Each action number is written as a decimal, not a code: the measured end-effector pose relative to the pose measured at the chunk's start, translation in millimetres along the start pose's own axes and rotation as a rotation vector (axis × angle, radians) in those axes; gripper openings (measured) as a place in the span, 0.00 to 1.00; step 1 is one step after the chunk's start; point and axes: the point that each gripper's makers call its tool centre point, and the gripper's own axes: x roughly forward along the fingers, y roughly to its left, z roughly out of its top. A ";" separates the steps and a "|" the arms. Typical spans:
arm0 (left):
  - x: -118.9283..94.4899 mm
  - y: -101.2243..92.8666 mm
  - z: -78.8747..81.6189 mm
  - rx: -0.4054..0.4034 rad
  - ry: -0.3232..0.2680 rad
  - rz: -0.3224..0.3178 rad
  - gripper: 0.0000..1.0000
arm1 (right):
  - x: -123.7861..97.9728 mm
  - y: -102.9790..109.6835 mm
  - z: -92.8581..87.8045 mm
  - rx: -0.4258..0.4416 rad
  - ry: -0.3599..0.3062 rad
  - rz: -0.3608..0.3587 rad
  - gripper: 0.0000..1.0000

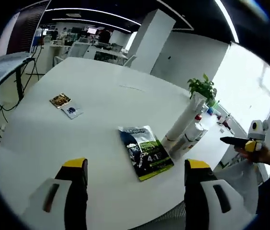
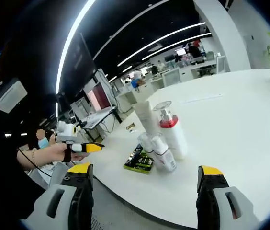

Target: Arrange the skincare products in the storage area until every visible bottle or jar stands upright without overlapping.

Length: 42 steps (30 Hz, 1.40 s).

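Skincare bottles (image 2: 166, 139) upright — table (image 2: 230, 143)

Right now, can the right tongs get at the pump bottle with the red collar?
Probably yes: the right tongs stand open, facing the pump bottle, with only bare table ahead; two smaller bottles crowd its left side.

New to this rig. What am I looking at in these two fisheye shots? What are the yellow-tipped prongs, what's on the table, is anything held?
No robot arm here: a person holds a two-jaw gripper in each hand, with a camera riding on each.

The left gripper view looks along the left gripper; the right gripper view looks along the right gripper. The prongs are each view's own jaws, apart and holding nothing.

On the round white table lie a dark green sachet, two small packets, and a cluster of white bottles lying flat. The red-collared pump bottle is among them. A potted plant stands behind.
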 end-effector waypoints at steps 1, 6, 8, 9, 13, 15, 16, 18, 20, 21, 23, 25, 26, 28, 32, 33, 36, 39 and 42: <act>-2.8 -2.9 2.2 0.006 -0.007 -0.002 0.79 | -0.1 0.1 0.6 0.001 -0.004 0.001 0.93; -16.3 -10.1 5.8 0.031 -0.034 0.014 0.82 | -1.7 -2.2 2.5 0.000 -0.021 -0.006 0.93; -21.6 -12.9 10.1 0.047 -0.039 0.031 0.83 | -2.5 -2.7 2.7 0.002 -0.026 -0.005 0.93; -23.2 -11.2 12.0 0.054 -0.047 0.038 0.84 | -3.0 -3.7 3.5 0.003 -0.031 -0.007 0.93; -36.7 -19.2 19.0 0.064 -0.084 0.048 0.86 | -3.2 -4.1 5.4 0.013 -0.043 -0.003 0.94; -39.5 -18.4 16.1 0.051 -0.083 0.050 0.85 | -3.1 -1.8 3.6 0.021 -0.035 0.003 0.93; -40.9 -18.1 14.2 0.051 -0.079 0.055 0.85 | -3.2 -1.3 2.8 0.022 -0.031 0.005 0.93; -43.1 -18.7 13.5 0.052 -0.084 0.064 0.87 | -3.3 -1.2 2.9 0.021 -0.033 0.006 0.93; -44.9 -19.7 13.0 0.039 -0.088 0.066 0.89 | -3.5 -1.0 4.3 0.024 -0.042 0.007 0.93; -45.4 -21.6 13.9 0.037 -0.096 0.063 0.92 | -3.5 -0.9 4.6 0.027 -0.043 0.007 0.93; -45.3 -29.2 14.1 0.053 -0.110 0.048 0.95 | -3.6 -1.3 4.3 0.028 -0.042 0.006 0.93; -42.2 -32.1 9.7 0.087 -0.095 0.047 0.99 | -3.6 -0.8 4.1 0.027 -0.041 0.008 0.93; -41.3 -31.4 7.2 0.098 -0.082 0.048 0.99 | -3.7 -0.6 4.0 0.028 -0.041 0.009 0.93; -41.5 -29.1 7.5 0.093 -0.079 0.052 0.99 | -3.9 -0.3 3.3 0.030 -0.038 0.010 0.93; -42.8 -30.0 7.0 0.041 -0.087 0.047 0.99 | -5.2 -1.3 4.1 0.034 -0.045 0.008 0.93; -42.9 -29.4 6.4 0.043 -0.082 0.050 0.99 | -5.4 -1.4 4.2 0.035 -0.045 0.008 0.92; -44.3 -30.7 5.0 0.048 -0.083 0.050 0.99 | -5.8 -1.9 3.9 0.035 -0.043 0.009 0.92; -43.3 -31.8 4.3 0.057 -0.072 0.048 0.99 | -6.2 -2.9 3.8 0.035 -0.044 0.008 0.92; -41.9 -34.6 3.4 0.053 -0.060 0.033 0.99 | -6.3 -4.2 4.3 0.038 -0.047 0.004 0.92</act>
